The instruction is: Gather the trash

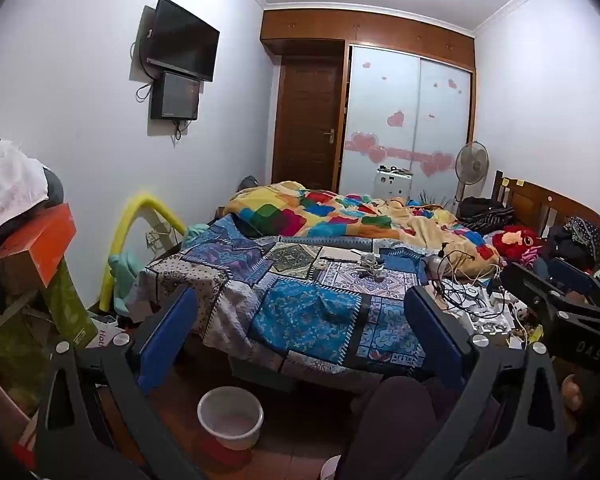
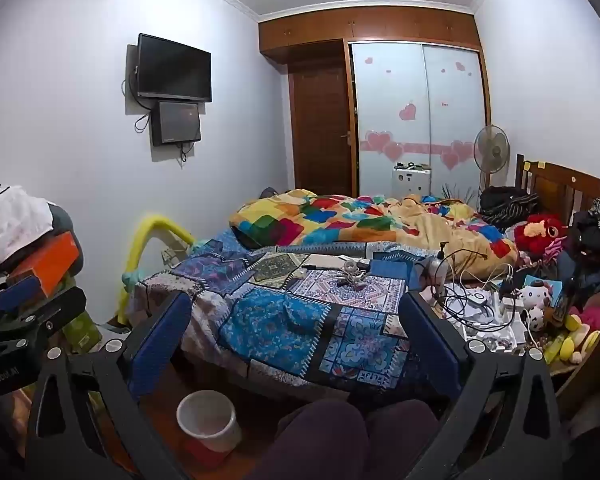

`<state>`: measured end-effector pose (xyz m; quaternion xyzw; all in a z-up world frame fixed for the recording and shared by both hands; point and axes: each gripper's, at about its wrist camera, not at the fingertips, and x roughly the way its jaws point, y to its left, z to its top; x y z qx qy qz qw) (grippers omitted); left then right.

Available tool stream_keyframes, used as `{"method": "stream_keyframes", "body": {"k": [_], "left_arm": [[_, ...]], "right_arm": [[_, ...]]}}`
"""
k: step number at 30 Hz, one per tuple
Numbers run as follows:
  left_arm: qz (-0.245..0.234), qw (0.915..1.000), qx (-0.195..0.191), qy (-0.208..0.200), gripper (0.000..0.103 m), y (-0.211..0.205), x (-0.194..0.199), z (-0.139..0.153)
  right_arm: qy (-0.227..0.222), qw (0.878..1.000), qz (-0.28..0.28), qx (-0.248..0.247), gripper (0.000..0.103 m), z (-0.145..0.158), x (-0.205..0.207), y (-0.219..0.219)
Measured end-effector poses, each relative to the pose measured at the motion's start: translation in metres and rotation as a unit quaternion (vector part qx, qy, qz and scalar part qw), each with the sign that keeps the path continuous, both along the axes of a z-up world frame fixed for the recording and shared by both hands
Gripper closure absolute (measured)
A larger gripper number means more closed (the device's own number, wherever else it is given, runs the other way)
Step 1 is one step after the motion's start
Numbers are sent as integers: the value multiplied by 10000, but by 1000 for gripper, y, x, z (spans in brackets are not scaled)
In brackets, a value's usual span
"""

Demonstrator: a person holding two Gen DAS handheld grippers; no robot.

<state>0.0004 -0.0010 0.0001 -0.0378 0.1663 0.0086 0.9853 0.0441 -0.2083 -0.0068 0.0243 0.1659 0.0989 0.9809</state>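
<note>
The left gripper and the right gripper are both hovering in front of the bed, each with its 2 blue-padded fingers spread as wide as they go and nothing between them. In the left view the right gripper is showing at the far right edge; in the right view the left gripper is showing at the far left edge. 1 white bin with a red base is standing on the wooden floor near the foot of the bed, below and between the left gripper's fingers; the right view is showing the same bin just inside its left finger. A small heap of scraps, whitish and dark, is lying on the patterned bedspread well beyond the fingertips; what the pieces are I cannot tell. 2 dark-clothed knees of the person are filling the bottom of the right view. On the wall, 2 dark screens are hanging, 1 large television above 1 smaller screen. 1 standing fan is sitting beside the wardrobe with its 2 frosted sliding doors. 1 colourful quilt is lying bunched across the far half of the bed, and a tangle of cables is sprawling at the right edge.
</note>
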Motion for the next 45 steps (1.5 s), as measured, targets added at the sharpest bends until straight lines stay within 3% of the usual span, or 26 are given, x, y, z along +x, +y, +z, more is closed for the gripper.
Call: {"method": "stream_keyframes", "body": {"k": [12,45], "left_arm": [[36,10000,-55,-18,0,-8,-1,-1],[25,9999,-101,33,0,-2,0,-7]], "right_arm": [[121,9999,19,63,0,-1,2,-8],[-81,9999,57,-102,0,7,-5,0]]}}
